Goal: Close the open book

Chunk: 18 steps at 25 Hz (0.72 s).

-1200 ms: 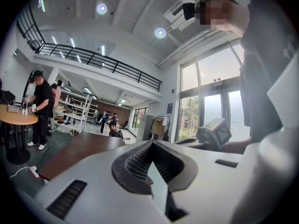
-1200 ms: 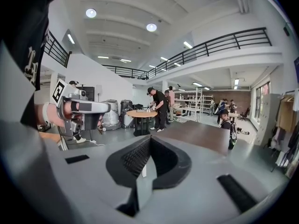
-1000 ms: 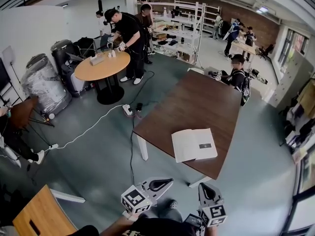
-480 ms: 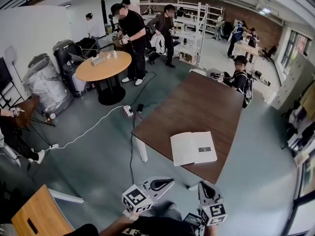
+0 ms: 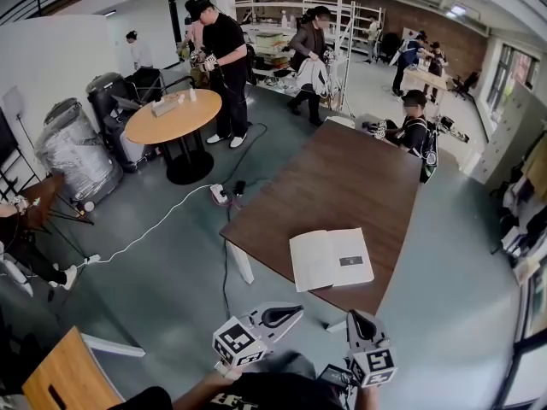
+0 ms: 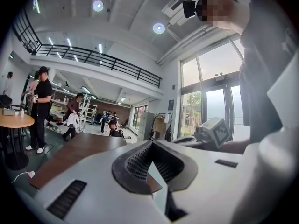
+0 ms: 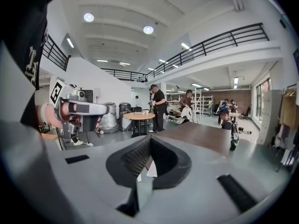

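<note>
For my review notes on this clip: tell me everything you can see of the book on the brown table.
The book lies open and flat, pages up, on the brown table, close to its near edge. Both pages look pale, like plain paper; the right one carries a small dark rectangle. A fold runs down the middle. Only the table touches it; nothing rests on it.

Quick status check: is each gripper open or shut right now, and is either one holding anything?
Left gripper: shut, holding nothing.
Right gripper: shut, holding nothing.
</note>
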Motion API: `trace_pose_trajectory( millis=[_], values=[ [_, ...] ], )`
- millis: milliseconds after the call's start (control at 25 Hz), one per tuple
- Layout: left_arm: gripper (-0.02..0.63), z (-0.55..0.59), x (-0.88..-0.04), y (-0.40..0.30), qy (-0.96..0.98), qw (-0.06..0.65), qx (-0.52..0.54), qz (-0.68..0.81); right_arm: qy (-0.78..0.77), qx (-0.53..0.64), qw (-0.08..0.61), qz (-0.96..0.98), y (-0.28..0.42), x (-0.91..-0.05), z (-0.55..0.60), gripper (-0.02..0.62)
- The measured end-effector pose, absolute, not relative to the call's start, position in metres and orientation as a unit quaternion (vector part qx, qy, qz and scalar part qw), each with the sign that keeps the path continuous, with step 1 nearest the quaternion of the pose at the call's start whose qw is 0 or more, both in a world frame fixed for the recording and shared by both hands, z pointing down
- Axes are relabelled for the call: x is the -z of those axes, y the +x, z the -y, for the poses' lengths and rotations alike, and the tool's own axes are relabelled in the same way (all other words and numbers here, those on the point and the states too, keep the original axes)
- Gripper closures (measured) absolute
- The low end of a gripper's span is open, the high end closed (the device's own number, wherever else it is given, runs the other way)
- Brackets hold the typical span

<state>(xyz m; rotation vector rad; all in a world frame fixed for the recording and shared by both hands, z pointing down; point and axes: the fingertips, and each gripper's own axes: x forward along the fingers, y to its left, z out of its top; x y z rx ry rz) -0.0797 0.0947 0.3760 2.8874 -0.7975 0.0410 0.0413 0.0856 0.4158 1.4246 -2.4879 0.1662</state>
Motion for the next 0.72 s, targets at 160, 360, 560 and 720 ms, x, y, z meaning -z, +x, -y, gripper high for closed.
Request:
trace_pose_trajectory(
  millis=[160, 360, 560, 720],
  values=[
    [0.600, -0.083, -0.385, -0.073, 0.960, 0.076, -0.017, 0.269, 0.501, -0.065, 0.140, 0.852, 0.046, -0.407, -0.073, 0.607],
    [0.600, -0.070, -0.393, -0.061, 0.959, 0.077, -0.019, 0.272, 0.495, -0.068, 0.147, 0.854, 0.059, -0.420, -0.059, 0.607],
    [0.600, -0.063, -0.403, -0.059, 0.957, 0.083, -0.017, 0.278, 0.486, -0.068, 0.145, 0.859, 0.064, -0.437, -0.048, 0.607],
    [0.600, -0.062, -0.407, -0.060, 0.954, 0.090, -0.020, 0.284, 0.480, -0.067, 0.137, 0.864, 0.063, -0.439, -0.046, 0.607]
  ],
)
